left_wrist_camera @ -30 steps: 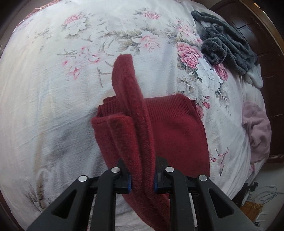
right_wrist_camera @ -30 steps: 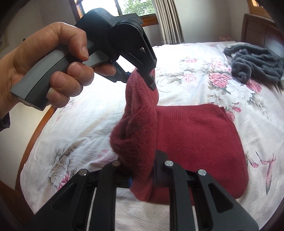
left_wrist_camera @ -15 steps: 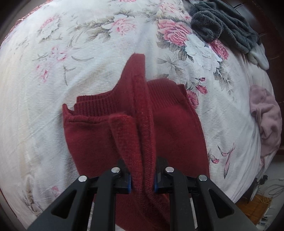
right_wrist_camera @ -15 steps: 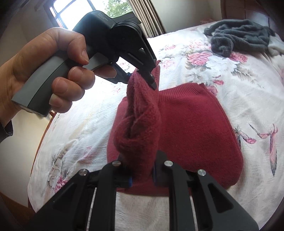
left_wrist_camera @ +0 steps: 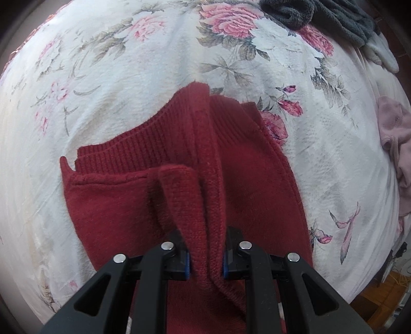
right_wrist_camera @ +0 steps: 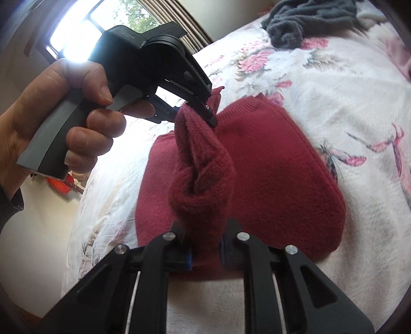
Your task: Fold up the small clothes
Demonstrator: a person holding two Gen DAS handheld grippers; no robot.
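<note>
Presently, left wrist view: the left gripper (left_wrist_camera: 205,259) is seen closed on a raised ridge of the red knit garment (left_wrist_camera: 257,185), at lower centre of the frame.
Garment, left wrist view: it is spread on the floral bed cover (left_wrist_camera: 115,77), its ribbed edge towards frame centre; the pinched ridge runs from the jaws up towards that edge.
Other clothes, left wrist view: a grey garment (left_wrist_camera: 321,15) is seen at upper right and a pink garment (left_wrist_camera: 395,133) at the right edge, both well apart from the red one.
Right wrist view: the right gripper (right_wrist_camera: 205,251) is clamped on the near end of the same lifted fold, at lower centre.
Far end, right wrist view: the left gripper is held by a hand (right_wrist_camera: 59,123) at upper left, its tip closed on the other end of the fold.
Key relation: the fold is stretched between the two grippers, its long axis running up the frame, above the flat part of the garment; both are judged equally engaged.
Hidden: the garment's near edge is cut off behind the gripper bodies, and how many layers are pinched cannot be made out.
</note>
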